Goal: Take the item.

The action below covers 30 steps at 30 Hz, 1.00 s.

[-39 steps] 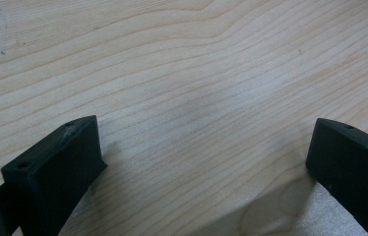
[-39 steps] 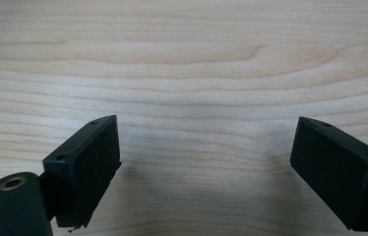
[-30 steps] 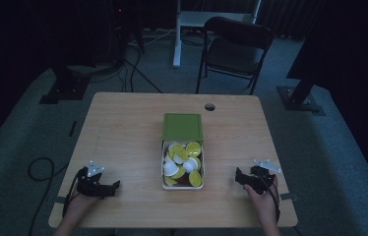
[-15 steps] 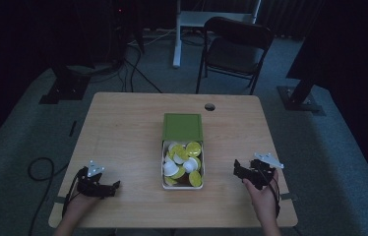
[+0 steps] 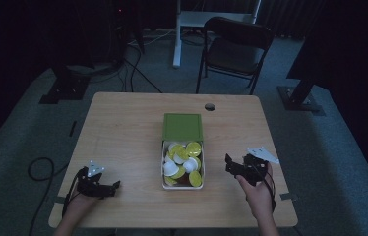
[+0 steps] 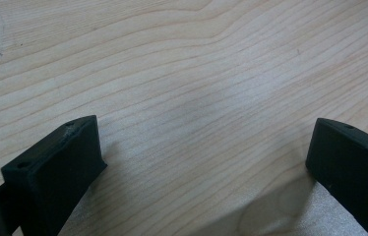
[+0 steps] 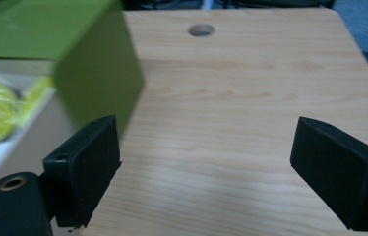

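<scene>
Box [image 5: 182,186]: an open white tray, set midway between the table's left and right edges and nearer the near edge than the far one. It is filled with small round capsules [image 5: 182,164], some yellow-green and some white, heaped loosely; exact count cannot be told. The green lid [image 5: 183,127] is hinged back at the box's far end; from above it appears to lie flat toward the far edge, while in the right gripper view it shows as a green slab [image 7: 98,73] standing above the box's pale wall.

Left gripper [image 5: 108,186]: near the table's near left corner, held in a hand [image 5: 76,206] at the near edge, pointing toward the box and well apart from it. In the left gripper view the jaws stand wide apart, and bare wood grain lies between them. They grasp nothing. Whether the tips touch the wood cannot be told.

Right gripper [image 5: 228,163]: right of the box, near it but not touching, held in a hand [image 5: 258,194] that comes in from the near edge. In the right gripper view the jaws are spread wide with bare tabletop between them; they hold nothing. The box and lid lie just beyond the left-hand jaw in that view.

Table [image 5: 123,128]: light wood, with a round hole [image 5: 209,106] near the far edge, right of centre.
</scene>
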Available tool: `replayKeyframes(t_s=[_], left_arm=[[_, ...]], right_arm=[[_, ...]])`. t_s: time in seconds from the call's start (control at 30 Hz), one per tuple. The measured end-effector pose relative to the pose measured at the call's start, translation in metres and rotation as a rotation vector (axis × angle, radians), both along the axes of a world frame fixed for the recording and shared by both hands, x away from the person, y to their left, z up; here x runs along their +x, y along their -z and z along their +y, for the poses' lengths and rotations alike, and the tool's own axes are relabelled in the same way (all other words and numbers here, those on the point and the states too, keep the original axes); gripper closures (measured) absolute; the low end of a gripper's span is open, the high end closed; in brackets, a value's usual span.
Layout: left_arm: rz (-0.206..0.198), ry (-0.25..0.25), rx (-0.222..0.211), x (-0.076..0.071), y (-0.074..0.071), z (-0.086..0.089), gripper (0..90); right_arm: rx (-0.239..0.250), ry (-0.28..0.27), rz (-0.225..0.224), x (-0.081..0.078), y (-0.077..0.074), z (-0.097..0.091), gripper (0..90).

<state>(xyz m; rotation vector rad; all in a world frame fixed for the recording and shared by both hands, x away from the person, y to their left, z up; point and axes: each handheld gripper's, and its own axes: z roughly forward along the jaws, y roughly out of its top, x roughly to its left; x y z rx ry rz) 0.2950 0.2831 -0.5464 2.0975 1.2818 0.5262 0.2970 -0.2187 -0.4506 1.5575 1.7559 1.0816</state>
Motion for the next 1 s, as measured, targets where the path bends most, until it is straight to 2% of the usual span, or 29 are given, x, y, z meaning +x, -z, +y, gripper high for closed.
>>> replayKeyframes(t_s=[0.2,0.37,0.57,0.7,0.83,0.87,1.0], left_arm=[[0.000,0.000,0.000,0.000,0.000,0.000,0.5],[0.000,0.000,0.000,0.000,0.000,0.000,0.5],[0.000,0.000,-0.001,0.000,0.000,0.000,0.5],[0.000,0.000,-0.001,0.000,0.000,0.000,0.5],[0.000,0.000,0.000,0.000,0.000,0.000,0.5],[0.000,0.000,0.000,0.000,0.000,0.000,0.5],[0.000,0.000,0.000,0.000,0.000,0.000,0.5]], right_arm=[[0.012,-0.071,-0.041,-0.003,-0.011,0.015,11.1],[-0.027,-0.116,-0.055,-0.005,-0.018,0.029,11.1],[-0.032,-0.194,-0.057,-0.006,-0.021,0.044,11.9],[-0.072,-0.228,-0.049,-0.005,-0.020,0.052,13.4],[-0.085,-0.275,-0.070,-0.006,-0.020,0.061,13.4],[-0.088,-0.301,-0.084,-0.007,-0.020,0.065,13.4],[-0.070,-0.353,-0.098,-0.008,-0.020,0.075,13.4]])
